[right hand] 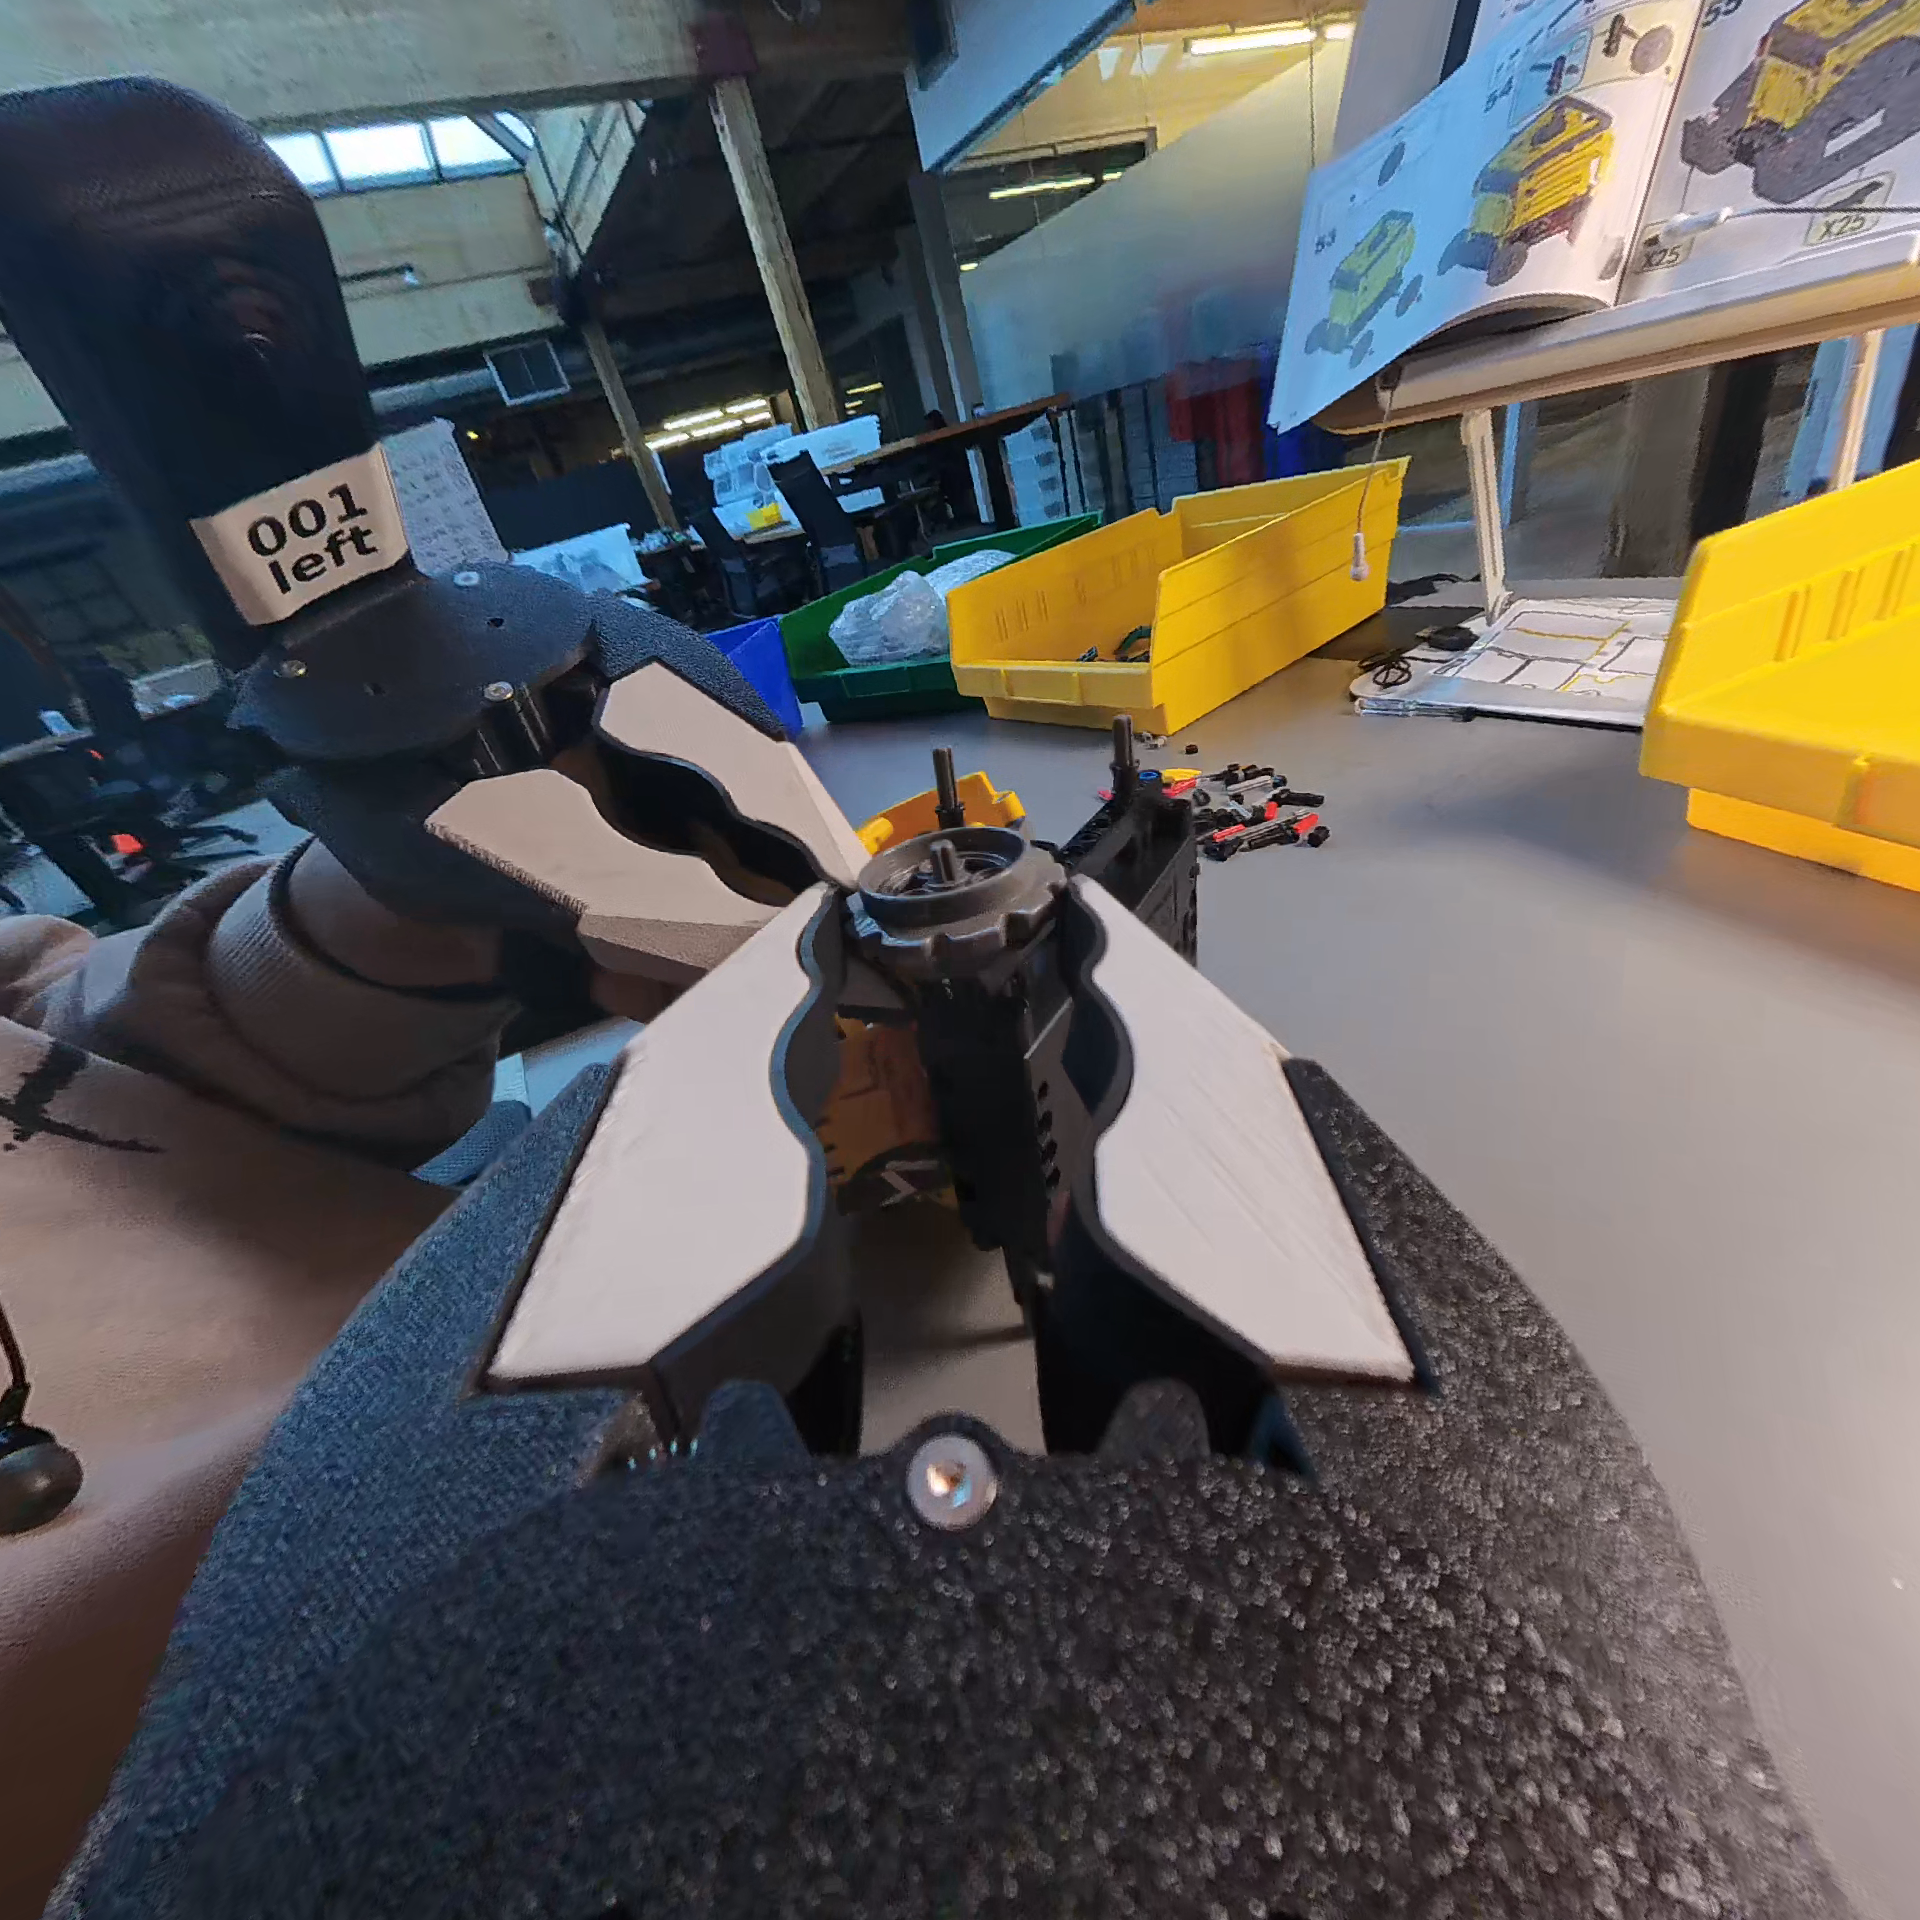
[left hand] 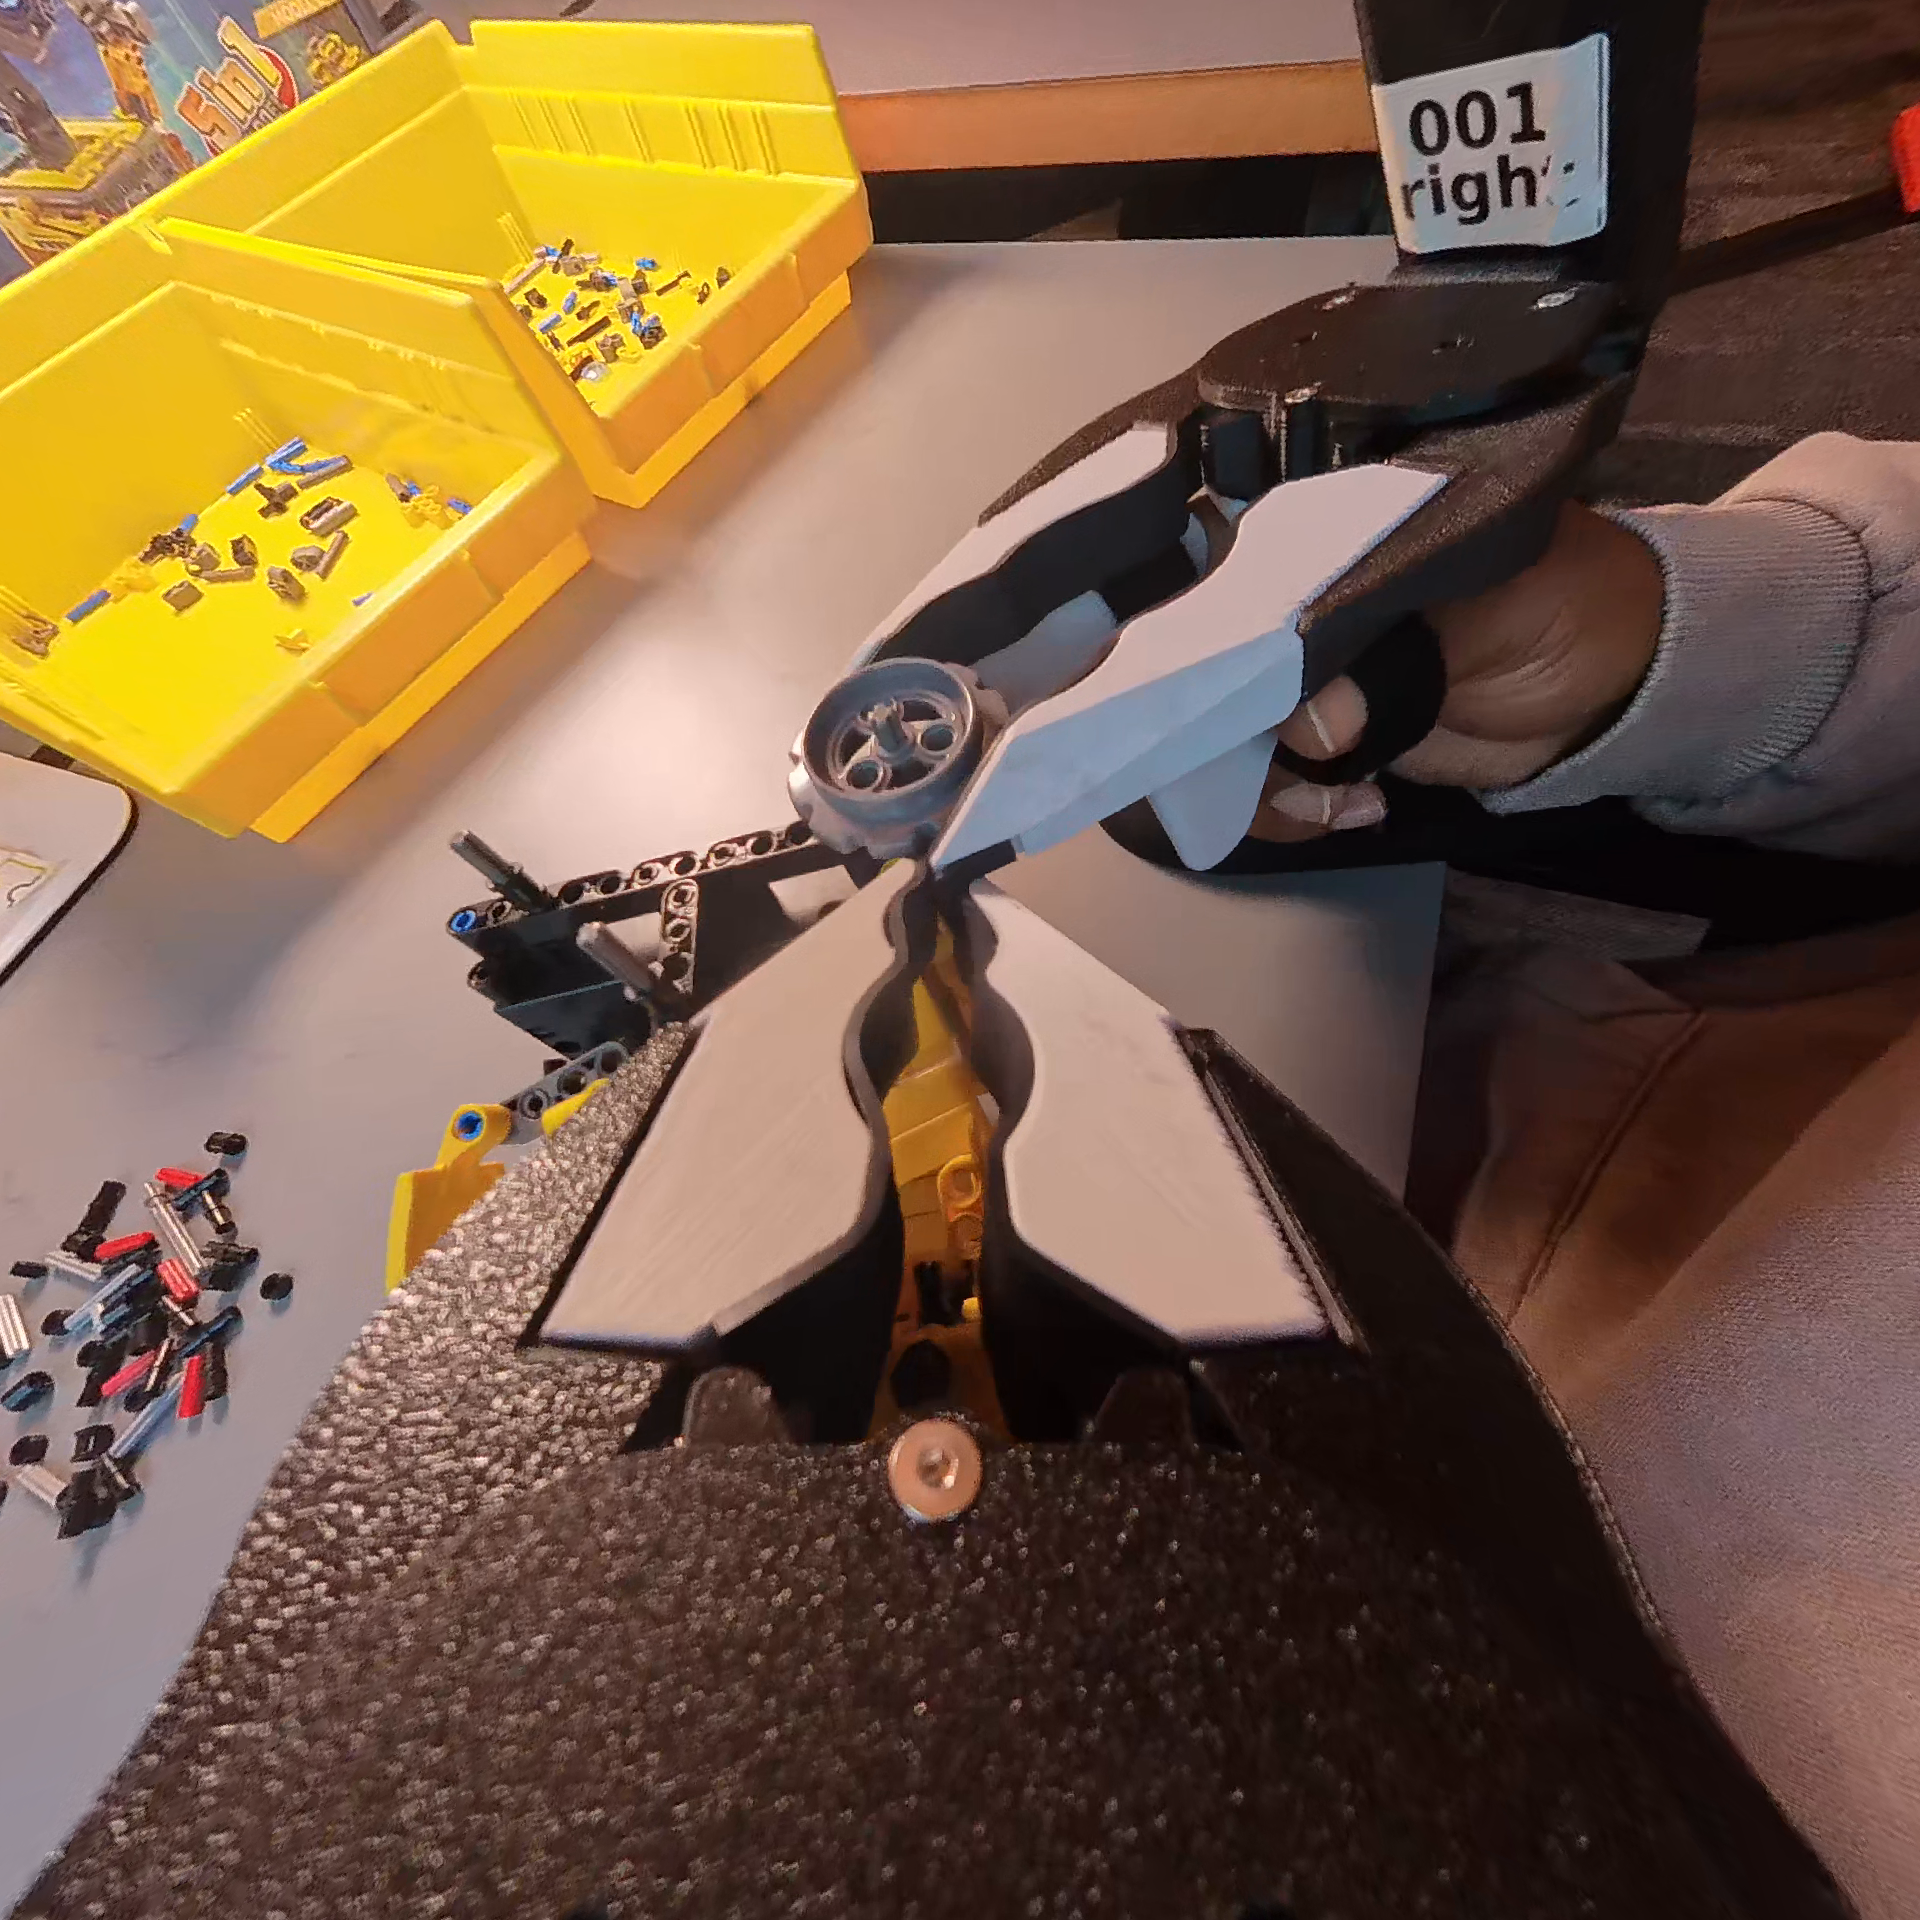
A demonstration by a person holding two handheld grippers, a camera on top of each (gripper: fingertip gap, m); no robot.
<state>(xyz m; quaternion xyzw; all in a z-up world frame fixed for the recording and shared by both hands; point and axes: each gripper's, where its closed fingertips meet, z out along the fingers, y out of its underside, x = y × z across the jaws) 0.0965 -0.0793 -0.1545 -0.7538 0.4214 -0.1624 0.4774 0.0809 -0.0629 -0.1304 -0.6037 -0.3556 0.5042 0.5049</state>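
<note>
Claws closed on one part-built vehicle, near the bench's front edge.

Right claw (right hand: pixel 961 914) held a grey wheel hub (left hand: pixel 888 750) seated on an axle of the black-and-yellow model (left hand: pixel 623 935); left claw (left hand: pixel 920 883), nearly closed, pinched the model just beside that hub. Judgement: a good seating wants the hub square to the axle, with the left grip steadying the frame. Hidden: the model's underside, and how far the hub sat. Loose pins (left hand: pixel 125 1309) lay toward the bench's left edge, yellow bins (left hand: pixel 343 436) farther back.
</note>
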